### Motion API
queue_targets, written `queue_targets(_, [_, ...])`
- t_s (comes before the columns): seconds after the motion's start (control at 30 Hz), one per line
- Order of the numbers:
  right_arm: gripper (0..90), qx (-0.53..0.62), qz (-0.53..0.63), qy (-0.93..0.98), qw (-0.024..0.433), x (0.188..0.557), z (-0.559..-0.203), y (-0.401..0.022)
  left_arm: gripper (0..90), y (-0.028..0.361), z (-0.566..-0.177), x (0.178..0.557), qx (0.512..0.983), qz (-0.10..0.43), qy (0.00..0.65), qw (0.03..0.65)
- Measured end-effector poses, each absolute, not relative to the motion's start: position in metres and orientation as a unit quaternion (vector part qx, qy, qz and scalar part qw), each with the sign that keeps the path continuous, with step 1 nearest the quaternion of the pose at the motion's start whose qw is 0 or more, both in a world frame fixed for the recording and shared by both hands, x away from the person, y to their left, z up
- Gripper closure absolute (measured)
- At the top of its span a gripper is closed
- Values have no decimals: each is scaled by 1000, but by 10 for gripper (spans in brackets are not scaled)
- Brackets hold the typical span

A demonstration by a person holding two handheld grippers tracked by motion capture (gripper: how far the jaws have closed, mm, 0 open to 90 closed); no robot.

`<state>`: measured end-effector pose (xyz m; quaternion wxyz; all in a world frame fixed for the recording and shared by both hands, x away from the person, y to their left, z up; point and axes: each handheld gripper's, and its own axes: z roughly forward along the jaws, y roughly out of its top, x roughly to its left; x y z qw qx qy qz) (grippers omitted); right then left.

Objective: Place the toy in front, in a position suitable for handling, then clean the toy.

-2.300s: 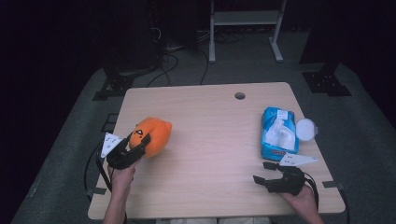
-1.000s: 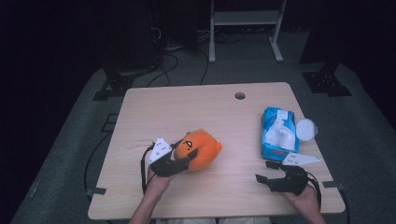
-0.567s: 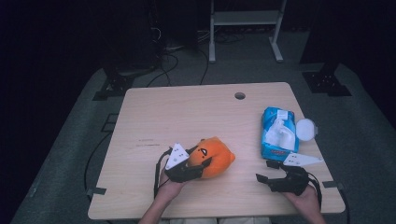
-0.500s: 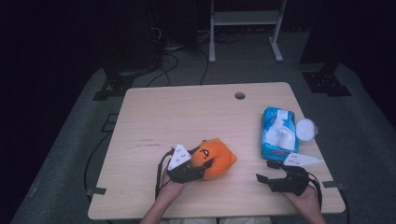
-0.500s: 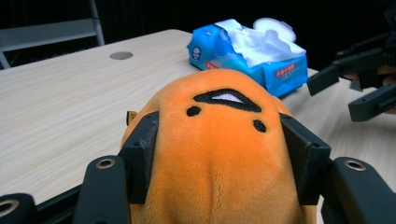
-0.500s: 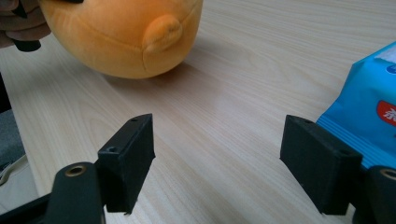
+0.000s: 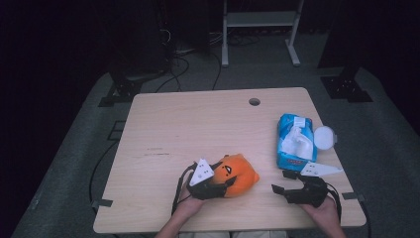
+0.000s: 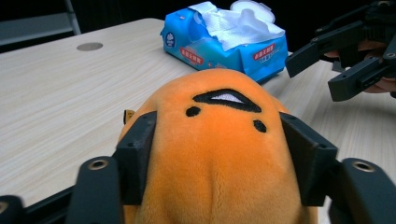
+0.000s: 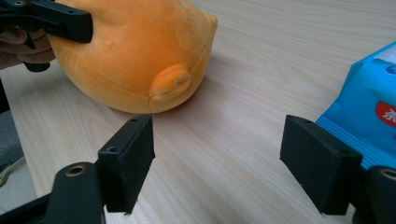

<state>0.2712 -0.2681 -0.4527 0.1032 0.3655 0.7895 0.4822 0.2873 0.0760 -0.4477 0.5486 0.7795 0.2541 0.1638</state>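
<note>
Two hand-held grippers work a pale wood-grain table in a dark room, with an orange plush toy lying near the front edge, roughly midway across. The left hand-held gripper has the toy between its black jaws, which have just been opening; in the left gripper view the blocky pads still sit against the soft, rounded fabric on both sides, below a stitched black mouth and two dot eyes. The right hand-held gripper rests at the front right of the table with its jaws spread and nothing between them, bare wood showing in the gap in the right gripper view. Just beyond it lies a blue pack of wet wipes, glossy plastic with red labels, its round white lid flipped open to the side and a crumpled white sheet standing out of the slot. One small round hole pierces the table near its far edge. Cables trail over the grey floor behind, beside a white metal frame.
</note>
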Motion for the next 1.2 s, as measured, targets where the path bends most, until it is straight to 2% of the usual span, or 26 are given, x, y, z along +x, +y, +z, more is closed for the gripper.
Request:
queue_targets(0.07, [249, 365, 481, 790, 104, 271, -453, -268, 322, 77, -448, 288, 778, 163, 258, 549])
queue_targets(0.17, [249, 366, 482, 789, 107, 270, -452, -268, 196, 80, -446, 289, 775, 164, 269, 547])
queue_targets(0.3, [250, 369, 481, 786, 121, 270, -448, -271, 159, 86, -444, 286, 776, 165, 267, 547])
queue_targets(0.43, [250, 376, 488, 775, 139, 268, -442, -276, 159, 96, -440, 280, 769, 177, 261, 555])
queue_targets(0.6, [252, 366, 466, 781, 198, 265, -429, -276, 142, 106, -437, 279, 764, 187, 271, 556])
queue_targets(0.77, [252, 365, 469, 774, 218, 270, -420, -280, 142, 110, -438, 280, 763, 184, 275, 555])
queue_targets(1.0, [252, 403, 468, 742, 260, 302, -405, -305, 131, 108, -440, 284, 762, 182, 279, 555])
queue_targets(1.2, [252, 434, 456, 731, 264, 327, -405, -318, 131, 108, -439, 282, 765, 186, 271, 554])
